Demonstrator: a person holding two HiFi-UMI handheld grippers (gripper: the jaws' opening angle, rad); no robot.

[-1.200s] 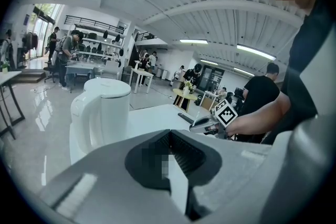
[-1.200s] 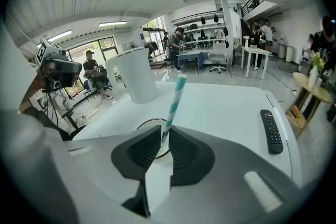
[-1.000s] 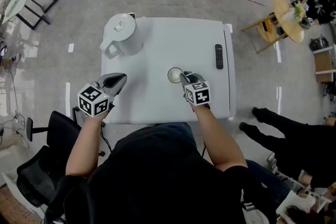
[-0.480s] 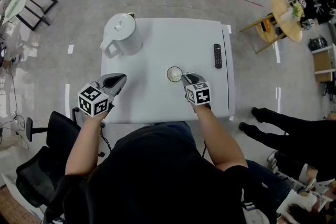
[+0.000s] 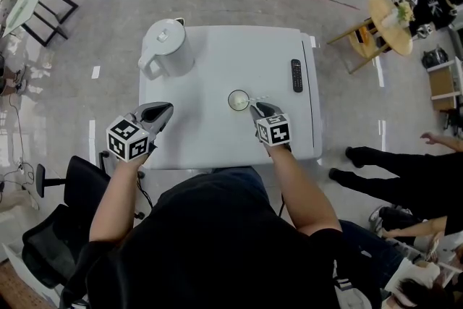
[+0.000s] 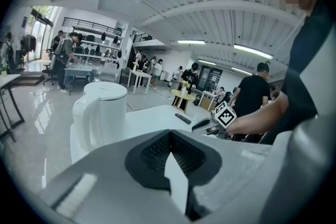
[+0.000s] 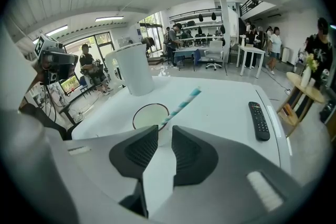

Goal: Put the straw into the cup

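A small cup [image 5: 238, 100] with a dark rim stands mid-table, pale liquid inside [image 7: 149, 115]. A blue-and-white striped straw [image 7: 181, 106] has its lower end in the cup and leans out over the rim to the right [image 5: 255, 98]. My right gripper [image 5: 255, 108] sits just on the near right of the cup. Its jaws are a narrow gap apart [image 7: 164, 131], and the straw lies beyond them, not between them. My left gripper [image 5: 165, 112] hovers over the table's near left, shut on nothing [image 6: 170, 134].
A white kettle [image 5: 166, 47] stands at the table's far left corner. A black remote [image 5: 296, 75] lies near the right edge of the white table [image 5: 217, 134]. People and furniture stand around the room; a person's legs [image 5: 376, 166] are close on the right.
My right gripper has drawn back slightly from the cup's rim, and the straw's free end now shows leaning out to the right. The left gripper has stayed put.
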